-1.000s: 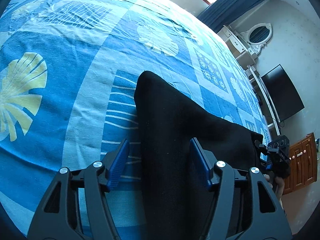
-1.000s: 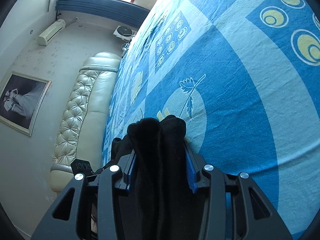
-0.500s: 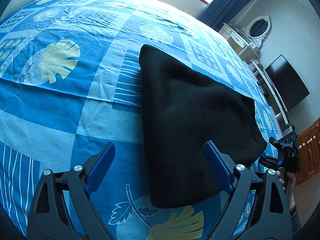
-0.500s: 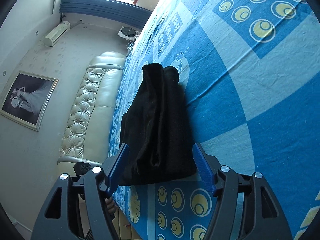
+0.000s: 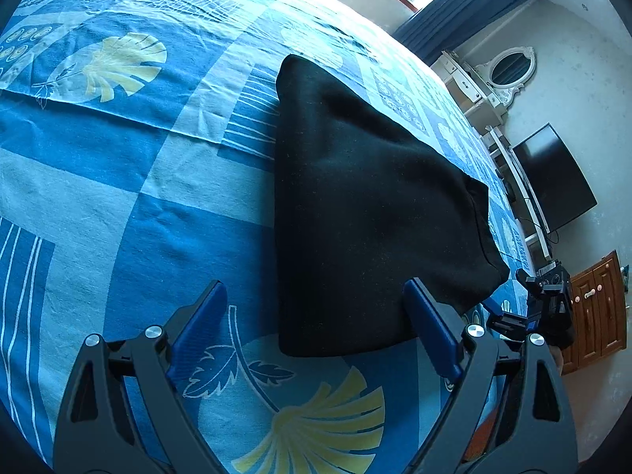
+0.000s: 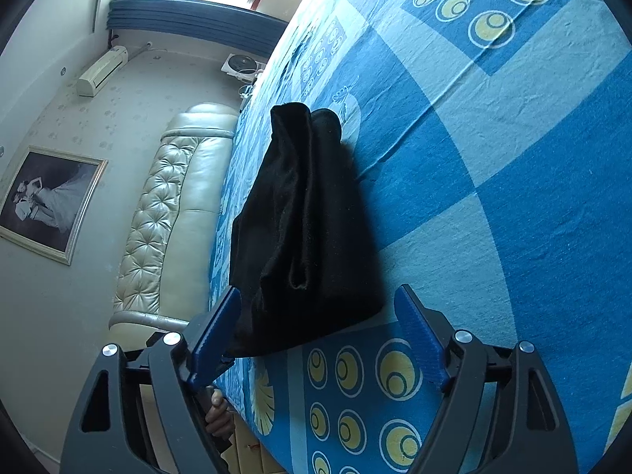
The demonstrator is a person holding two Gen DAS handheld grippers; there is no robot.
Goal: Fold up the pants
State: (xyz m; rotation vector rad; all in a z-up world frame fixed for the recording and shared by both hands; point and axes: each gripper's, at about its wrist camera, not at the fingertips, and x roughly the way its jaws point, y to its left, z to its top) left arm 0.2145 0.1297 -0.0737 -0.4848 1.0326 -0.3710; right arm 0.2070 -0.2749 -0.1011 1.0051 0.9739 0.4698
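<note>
Lying folded on the bed sheet [image 5: 118, 197]: black pants [image 5: 367, 213], a compact dark wedge, long axis running from the near edge away toward the far side of the bed. Sitting just ahead of the left gripper [image 5: 316, 316], slightly to its right, with the near hem just beyond the blue fingertips and nothing pinched between them. Standing wide apart, those jaws, released and clear of the cloth.

Showing from the other side in the right wrist view: the same pants [image 6: 304, 229], piled in soft vertical folds, directly ahead of the right gripper [image 6: 316, 324] and a little to its left. Opening at this moment, the right jaws, with the near corner of the bundle reaching down between the blue fingers [image 6: 215, 328] but not being pressed by either one. Peeking in at the far right of the left view: the right gripper [image 5: 541, 304], beside the right-hand corner of the pants.

Judging by position, sitting about equally near, both grippers, one at each near corner; looking close to finished, the fold, with perhaps a last smoothing or squaring left.

Covering the bed: blue patchwork sheet with pale yellow leaves and ringed circles, lightly creased. Around the room: tufted cream headboard [image 6: 166, 213], framed picture [image 6: 47, 201], wall air conditioner [image 6: 102, 71], blue curtains [image 5: 470, 12], dark television [image 5: 557, 177], oval mirror [image 5: 509, 67], wooden cabinet [image 5: 596, 308].
</note>
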